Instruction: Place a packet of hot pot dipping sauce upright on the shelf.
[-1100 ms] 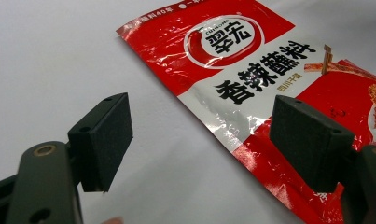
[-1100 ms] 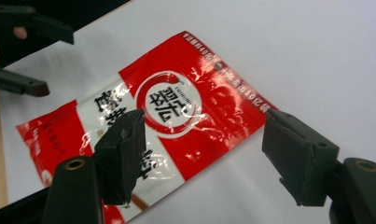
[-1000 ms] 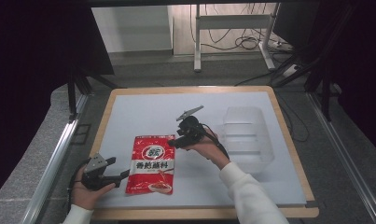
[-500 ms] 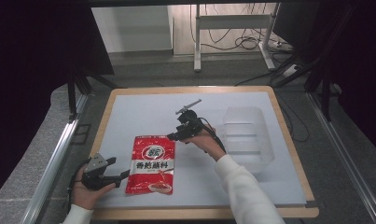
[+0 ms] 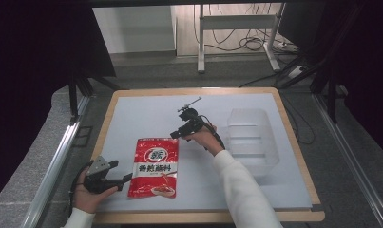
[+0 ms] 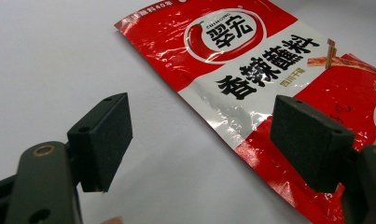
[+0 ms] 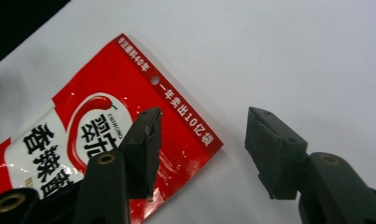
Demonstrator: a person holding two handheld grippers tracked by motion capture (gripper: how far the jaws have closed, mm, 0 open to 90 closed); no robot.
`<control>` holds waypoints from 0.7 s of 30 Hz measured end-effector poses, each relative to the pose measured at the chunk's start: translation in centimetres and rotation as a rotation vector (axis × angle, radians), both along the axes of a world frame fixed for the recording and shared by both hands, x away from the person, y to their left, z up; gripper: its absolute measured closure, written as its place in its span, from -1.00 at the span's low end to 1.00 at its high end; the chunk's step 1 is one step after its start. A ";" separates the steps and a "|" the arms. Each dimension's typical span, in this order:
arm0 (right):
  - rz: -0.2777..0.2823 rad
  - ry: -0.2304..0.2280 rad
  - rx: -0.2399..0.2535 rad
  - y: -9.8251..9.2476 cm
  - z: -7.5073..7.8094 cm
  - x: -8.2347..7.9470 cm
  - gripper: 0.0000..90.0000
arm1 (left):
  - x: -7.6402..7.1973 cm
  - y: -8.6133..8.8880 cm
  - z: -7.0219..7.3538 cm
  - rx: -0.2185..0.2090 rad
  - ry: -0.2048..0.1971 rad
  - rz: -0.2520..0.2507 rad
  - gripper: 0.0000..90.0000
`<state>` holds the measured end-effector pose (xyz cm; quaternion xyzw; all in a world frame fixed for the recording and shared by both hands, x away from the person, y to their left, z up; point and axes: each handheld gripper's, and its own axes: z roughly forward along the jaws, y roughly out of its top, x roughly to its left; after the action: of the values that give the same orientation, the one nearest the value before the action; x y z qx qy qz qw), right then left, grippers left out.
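Closing its jaws partway, the right gripper (image 5: 176,134) has dropped toward the glossy red foil seasoning packet (image 5: 154,166), gaping astride its top corner; should centre before clamping.

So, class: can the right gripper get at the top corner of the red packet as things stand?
Probably yes. The right gripper hangs over the red packet's top corner, its jaws apart and just closing, with bare table around it and nothing between.
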<state>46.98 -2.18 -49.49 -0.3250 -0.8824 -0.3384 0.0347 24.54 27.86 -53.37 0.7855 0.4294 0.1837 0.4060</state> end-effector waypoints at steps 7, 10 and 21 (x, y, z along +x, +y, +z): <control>0.004 0.042 -0.026 0.4 -1.1 0.9 0.16 | 0.0 0.0 0.0 0.004 0.001 -0.001 -0.53; 0.011 0.058 -0.026 0.5 -1.2 1.1 0.21 | 0.0 0.0 0.0 0.004 0.001 -0.001 -0.53; 0.053 0.125 -0.045 1.1 -2.3 1.1 0.43 | 0.1 -0.1 -0.1 0.011 0.003 -0.006 -0.53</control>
<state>48.03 -1.08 -51.84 -0.3228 -0.8941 -0.2967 0.0916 24.61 27.76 -53.46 0.7893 0.4267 0.1836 0.4015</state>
